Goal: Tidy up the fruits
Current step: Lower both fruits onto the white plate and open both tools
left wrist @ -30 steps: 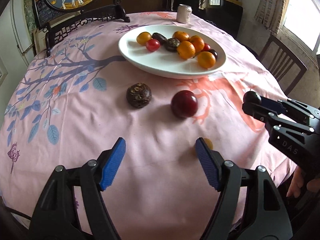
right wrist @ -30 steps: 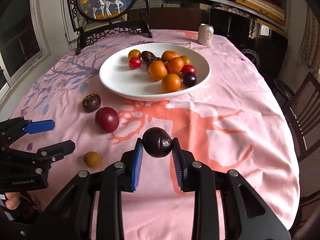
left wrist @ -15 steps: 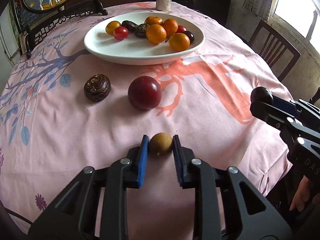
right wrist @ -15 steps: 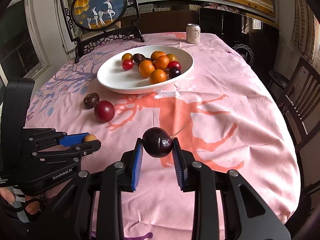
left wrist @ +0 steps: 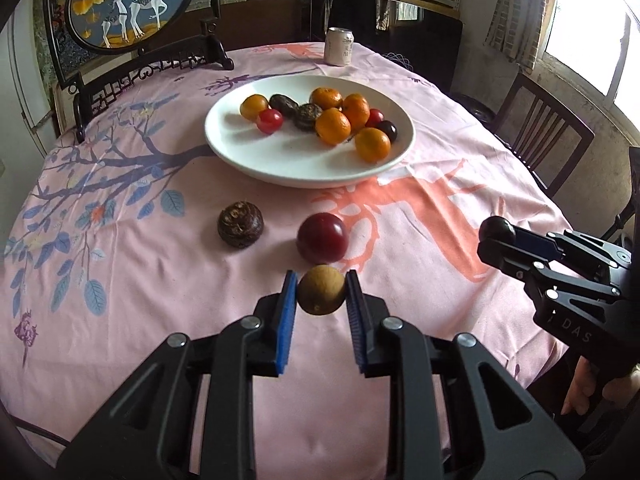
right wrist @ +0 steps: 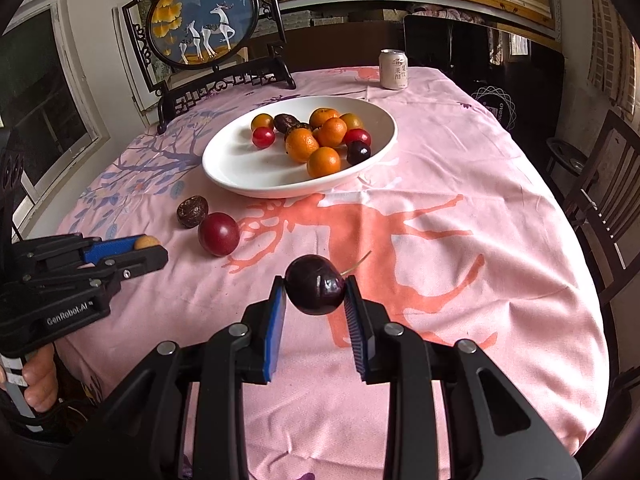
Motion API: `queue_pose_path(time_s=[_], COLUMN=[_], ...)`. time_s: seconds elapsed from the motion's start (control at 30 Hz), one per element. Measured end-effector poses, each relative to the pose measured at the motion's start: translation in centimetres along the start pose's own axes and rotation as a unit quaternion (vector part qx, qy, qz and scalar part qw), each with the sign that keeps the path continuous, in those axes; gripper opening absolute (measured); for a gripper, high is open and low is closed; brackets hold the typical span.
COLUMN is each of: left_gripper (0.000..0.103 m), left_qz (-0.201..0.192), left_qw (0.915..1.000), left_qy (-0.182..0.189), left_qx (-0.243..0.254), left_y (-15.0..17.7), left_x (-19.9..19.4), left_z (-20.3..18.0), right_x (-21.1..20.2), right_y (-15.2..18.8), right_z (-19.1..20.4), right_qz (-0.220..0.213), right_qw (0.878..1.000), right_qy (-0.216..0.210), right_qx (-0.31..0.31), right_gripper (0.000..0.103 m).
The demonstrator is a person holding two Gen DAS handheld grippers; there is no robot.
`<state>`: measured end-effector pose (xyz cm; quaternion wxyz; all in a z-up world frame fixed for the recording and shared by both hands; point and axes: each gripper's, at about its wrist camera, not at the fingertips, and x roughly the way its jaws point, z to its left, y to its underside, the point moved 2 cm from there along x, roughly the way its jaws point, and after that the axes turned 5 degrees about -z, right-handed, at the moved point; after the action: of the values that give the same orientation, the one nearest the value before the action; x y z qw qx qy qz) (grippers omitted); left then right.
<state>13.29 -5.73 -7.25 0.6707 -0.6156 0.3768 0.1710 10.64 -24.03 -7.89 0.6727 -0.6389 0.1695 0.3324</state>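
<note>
My left gripper [left wrist: 321,292] is shut on a small tan round fruit [left wrist: 321,289] and holds it above the pink tablecloth; it also shows in the right wrist view [right wrist: 145,243]. My right gripper [right wrist: 315,290] is shut on a dark cherry [right wrist: 315,284] with a thin stem, held above the cloth; the cherry also shows in the left wrist view [left wrist: 497,230]. A white plate [left wrist: 280,168] further back holds several oranges, red and dark fruits. A red plum [left wrist: 322,237] and a brown wrinkled fruit [left wrist: 240,225] lie on the cloth in front of the plate.
A drink can [left wrist: 339,46] stands at the table's far edge. A framed round deer picture on a dark stand [left wrist: 132,4] sits at the far left. Wooden chairs [left wrist: 540,136] stand to the right of the table.
My left gripper closed on the tan fruit and lifted it off the cloth. My right gripper kept hold of the cherry and stayed about in place.
</note>
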Motion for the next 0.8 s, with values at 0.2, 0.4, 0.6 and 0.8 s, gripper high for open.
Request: queue_pose_path(time_s=[0.2, 0.4, 0.6, 0.8], left_gripper=[0.024, 0.024, 0.025, 0.025], left_qz=[0.001, 0.023, 0.058, 0.073], left_qw=[0.9994, 0.9976, 0.9961, 0.9954], left_qy=[-0.03, -0.061, -0.058, -0.052], left_qx=[-0.018, -0.022, -0.033, -0.035], left_y=[-5.1, -11.6, -13.5, -13.7], left_x=[2.2, 8.4, 13.2, 14.6], left_z=[4.2, 6.1, 6.7, 6.7], right_x=[1.5, 7.0, 12.1, 13.5], right_y=[-3.9, -9.3, -10.1, -9.9], right_z=[0.4, 2.6, 3.6, 3.4], right_qz=[-0.008, 0.007, 0.052, 0.064], right_qw=[1.0, 0.998, 0.996, 0.995], right_qy=[-0.018, -0.032, -0.045, -0.038], right_qx=[-0.025, -0.06, -0.063, -0.061], right_gripper=[0.03, 0.03, 0.03, 0.03])
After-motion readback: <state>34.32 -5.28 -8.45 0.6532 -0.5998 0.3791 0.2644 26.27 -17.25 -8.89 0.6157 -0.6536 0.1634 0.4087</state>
